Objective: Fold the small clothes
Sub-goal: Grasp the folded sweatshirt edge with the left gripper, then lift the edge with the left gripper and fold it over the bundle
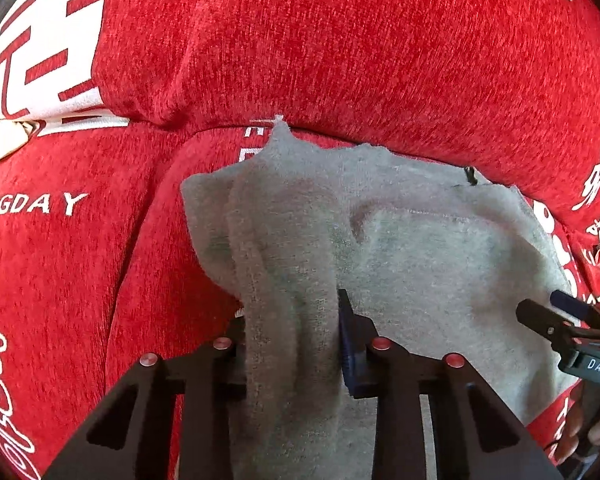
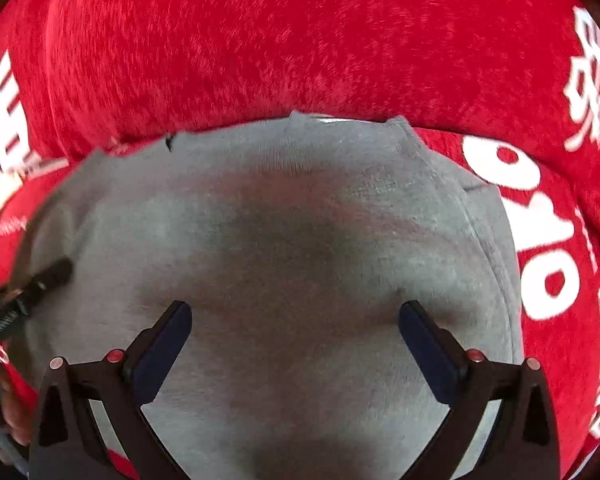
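Observation:
A small grey garment (image 1: 440,256) lies on a red sofa seat; it also fills the middle of the right wrist view (image 2: 284,240). My left gripper (image 1: 292,320) is shut on a bunched fold of the grey garment at its left side and lifts it slightly. The left finger is hidden by the cloth. My right gripper (image 2: 296,320) is open and empty, its fingers hovering just over the flat part of the garment. The right gripper shows at the right edge of the left wrist view (image 1: 552,312). The left gripper's tip shows at the left of the right wrist view (image 2: 48,276).
The red sofa seat (image 1: 60,280) has white lettering. The red backrest cushion (image 1: 340,40) rises right behind the garment's far edge. It also shows in the right wrist view (image 2: 300,40). A hand (image 1: 596,432) holds the right gripper.

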`<state>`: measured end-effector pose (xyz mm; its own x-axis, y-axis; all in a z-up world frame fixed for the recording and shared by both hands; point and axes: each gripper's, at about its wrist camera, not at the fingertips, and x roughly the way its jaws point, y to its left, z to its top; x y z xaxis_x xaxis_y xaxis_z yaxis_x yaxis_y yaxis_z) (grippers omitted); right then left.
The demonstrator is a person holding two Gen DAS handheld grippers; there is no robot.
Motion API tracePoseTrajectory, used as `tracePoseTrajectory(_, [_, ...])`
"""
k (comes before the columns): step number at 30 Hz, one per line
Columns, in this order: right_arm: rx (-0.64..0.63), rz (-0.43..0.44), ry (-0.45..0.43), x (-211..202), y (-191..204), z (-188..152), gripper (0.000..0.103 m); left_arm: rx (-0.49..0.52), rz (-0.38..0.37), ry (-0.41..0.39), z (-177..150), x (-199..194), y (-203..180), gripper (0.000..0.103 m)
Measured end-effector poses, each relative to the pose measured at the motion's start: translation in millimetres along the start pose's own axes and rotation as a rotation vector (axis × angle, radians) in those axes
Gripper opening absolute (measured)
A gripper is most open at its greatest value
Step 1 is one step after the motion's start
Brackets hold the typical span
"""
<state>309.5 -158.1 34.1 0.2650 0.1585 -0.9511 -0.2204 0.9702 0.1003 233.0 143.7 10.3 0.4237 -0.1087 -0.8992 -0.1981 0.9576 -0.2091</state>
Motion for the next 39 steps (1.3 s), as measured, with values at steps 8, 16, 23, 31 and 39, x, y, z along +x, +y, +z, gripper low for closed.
tracePoseTrajectory(8, [-0.093,-0.108,-0.019,30,32,7,0.103,-0.022,-0.033,0.002,6,-17,-7,0.03])
tracePoseTrajectory(16, [0.057,-0.018,-0.048,-12,-23,4,0.103,-0.003,-0.03,0.008,17,-43,-36,0.029])
tracePoseTrajectory(23, [0.108,-0.013,-0.059,-32,-85,-19,0.103,0.027,0.004,0.045,34,-66,-95,0.027])
tracePoseTrajectory(31, [0.204,0.043,-0.104,-59,-154,-56,0.103,0.14,0.01,0.048,40,-75,-219,0.024])
tracePoseTrajectory(39, [0.29,0.085,-0.08,-48,-195,-88,0.103,0.289,0.053,0.143,-8,6,-331,0.012])
